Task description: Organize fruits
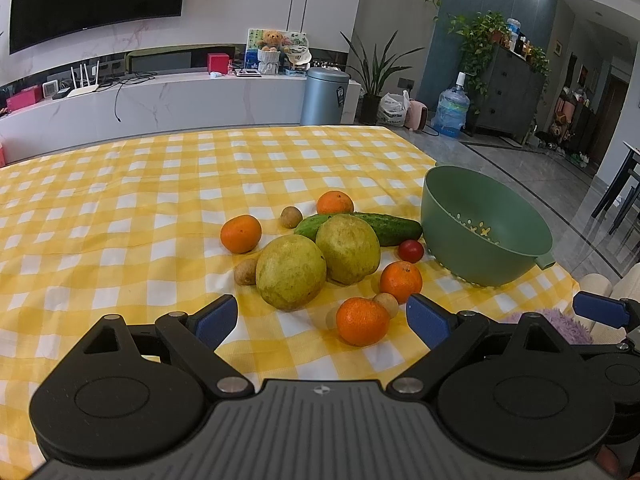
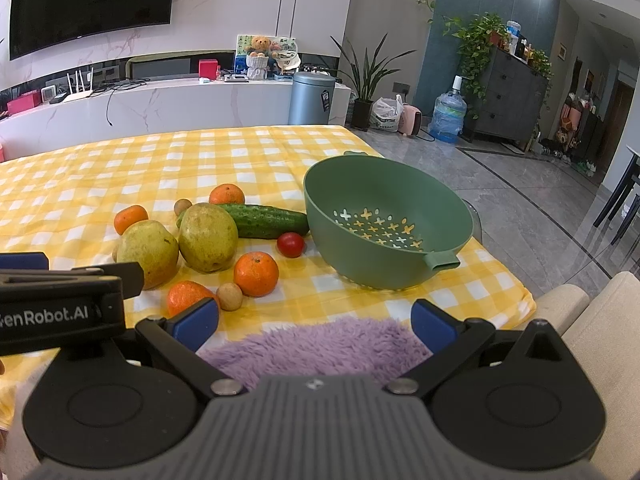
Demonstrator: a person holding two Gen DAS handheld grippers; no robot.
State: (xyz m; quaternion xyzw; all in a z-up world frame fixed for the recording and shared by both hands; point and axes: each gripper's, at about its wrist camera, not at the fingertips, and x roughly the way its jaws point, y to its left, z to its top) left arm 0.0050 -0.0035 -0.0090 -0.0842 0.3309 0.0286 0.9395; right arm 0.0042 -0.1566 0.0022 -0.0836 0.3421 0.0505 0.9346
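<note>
Left wrist view. My left gripper hangs low over the yellow checked tablecloth, jaws spread wide and holding nothing. The green colander serves as landmark, standing near the cloth's right edge. Left of the colander lies the fruit cluster: a cherry tomato just beside its wall, a cucumber behind that, and two large yellow-green pears, touching each other, farther left. Four mandarins ring the pears; the nearest mandarin sits between my fingertips, untouched. Small brown longans are scattered among them. One blue pad of my right gripper shows at the right edge, below the colander.

Right wrist view. My right gripper sits over a purple fluffy cloth near the colander, jaws wide and empty. The tomato and cucumber lie just left of the colander; pears, mandarins and a longan lie farther left. The colander holds no fruit.
</note>
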